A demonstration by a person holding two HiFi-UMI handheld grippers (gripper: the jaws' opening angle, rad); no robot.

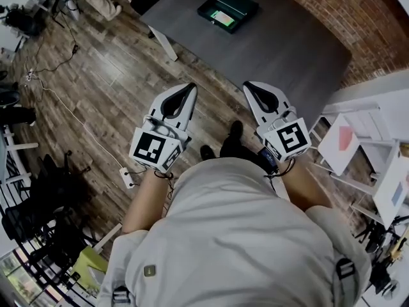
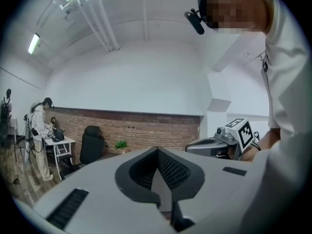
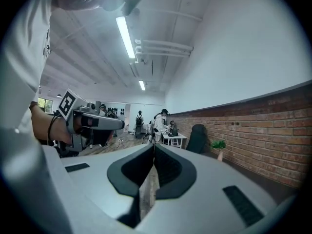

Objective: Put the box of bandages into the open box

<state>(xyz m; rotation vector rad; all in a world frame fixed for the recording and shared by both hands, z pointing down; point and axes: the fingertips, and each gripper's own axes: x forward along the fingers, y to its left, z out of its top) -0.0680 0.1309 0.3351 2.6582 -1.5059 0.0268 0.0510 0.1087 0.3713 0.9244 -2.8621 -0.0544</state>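
Since both tongs are empty and well apart from the table (image 1: pixel 294 50), the step in hand is judged to be the approach, with no pick-up begun. The open box (image 1: pixel 241 0) lies on the table at the upper centre of the head view. A small green-and-pink item (image 1: pixel 223 18) rests inside it; whether that is the box of bandages cannot be told. No other candidate shows on the table. The next move calls for closing on the table and locating the box of bandages before parting either pair of jaws. The left tongs (image 1: pixel 191 87) and right tongs (image 1: pixel 248 85) are held side by side at mid-frame, pointing roughly level toward the table. Each pair of jaws is pressed together with nothing between.
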